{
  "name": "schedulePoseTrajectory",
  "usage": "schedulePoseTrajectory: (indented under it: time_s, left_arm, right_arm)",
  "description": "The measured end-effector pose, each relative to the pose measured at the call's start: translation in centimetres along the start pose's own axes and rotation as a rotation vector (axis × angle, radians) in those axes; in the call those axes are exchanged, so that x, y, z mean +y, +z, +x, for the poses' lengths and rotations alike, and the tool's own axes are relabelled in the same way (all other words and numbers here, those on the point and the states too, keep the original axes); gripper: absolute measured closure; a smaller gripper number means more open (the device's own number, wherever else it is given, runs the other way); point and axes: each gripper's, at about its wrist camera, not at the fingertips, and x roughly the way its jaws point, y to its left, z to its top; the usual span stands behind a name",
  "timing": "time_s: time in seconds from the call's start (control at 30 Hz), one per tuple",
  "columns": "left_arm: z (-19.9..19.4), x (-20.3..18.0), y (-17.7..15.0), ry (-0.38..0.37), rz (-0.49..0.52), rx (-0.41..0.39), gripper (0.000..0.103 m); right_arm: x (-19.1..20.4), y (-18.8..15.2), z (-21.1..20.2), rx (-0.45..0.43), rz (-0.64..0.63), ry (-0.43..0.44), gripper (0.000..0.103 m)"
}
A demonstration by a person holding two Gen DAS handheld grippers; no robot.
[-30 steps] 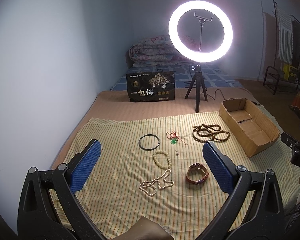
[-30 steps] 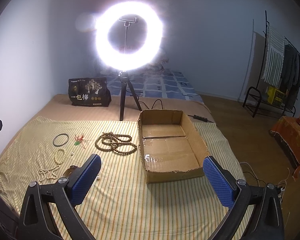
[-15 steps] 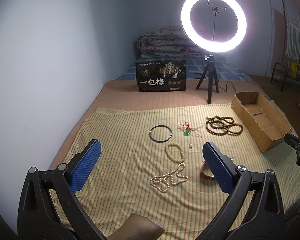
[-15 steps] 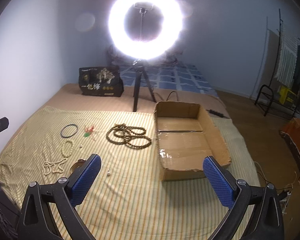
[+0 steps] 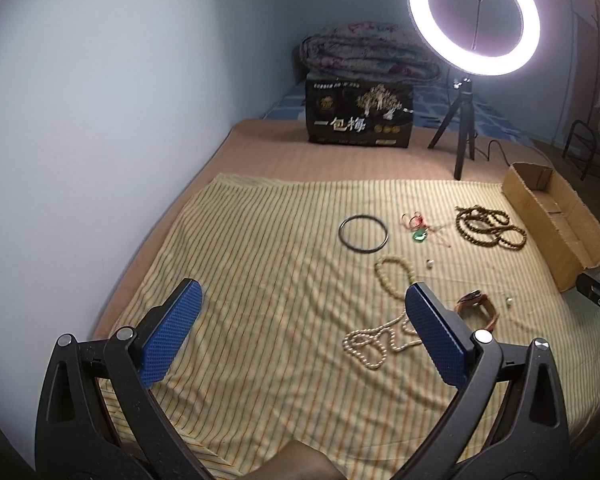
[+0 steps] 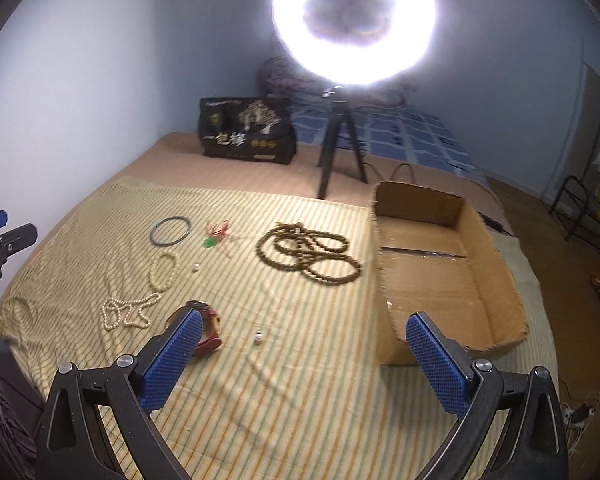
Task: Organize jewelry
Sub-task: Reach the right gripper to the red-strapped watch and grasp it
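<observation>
- The ring light (image 5: 473,16) is the one visible source; the room around it is dim and bluish.
- In the right wrist view it blooms into white glare (image 6: 354,20), washing out its centre.
- Both fisheye views bend at the edges, with dark corners.
- Slight blur softens the striped cloth (image 6: 300,360).

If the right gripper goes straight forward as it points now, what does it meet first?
Probably the bare striped cloth. The open right gripper has only the small pearl earring near its line; depth is unclear.

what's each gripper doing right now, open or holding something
Left gripper: open, holding nothing, above the striped cloth.
Right gripper: open, holding nothing, near the cardboard box.
</observation>
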Motion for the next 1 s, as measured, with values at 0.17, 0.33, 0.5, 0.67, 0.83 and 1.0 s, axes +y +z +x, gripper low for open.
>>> schedulePoseTrajectory:
  time_s: [0.17, 0.33, 0.5, 0.67, 0.83, 1.0]
  left_arm:
    - [1.8, 0.5, -0.8, -0.049, 0.006, 0.066, 0.000]
    - [3.3, 0.1, -1.4, -0.128, 0.016, 0.125, 0.003]
    - [5.9, -1.0, -2.2, -0.188, 0.021, 0.219, 0.015]
    - [8.1, -2.3, -3.0, -0.269, 0.023, 0.320, 0.023]
    - [9.9, -3.7, -3.8, -0.278, 0.054, 0.377, 0.031]
    - [11.7, -4.1, -4.3, -0.265, 0.062, 0.414, 0.033]
  right_arm:
    - [1.6, 0.4, 2.3, 0.045, -0.033, 0.076, 0.000]
    - [3.4, 0.4, 4.2, 0.083, -0.087, 0.126, 0.000]
    - [4.9, -0.1, 6.4, 0.150, -0.157, 0.141, 0.000]
    - [5.0, -0.2, 8.1, 0.212, -0.143, 0.208, 0.000]
    - [5.9, -0.5, 9.0, 0.240, -0.173, 0.238, 0.001]
    - [7.0, -0.9, 10.0, 0.261, -0.221, 0.248, 0.004]
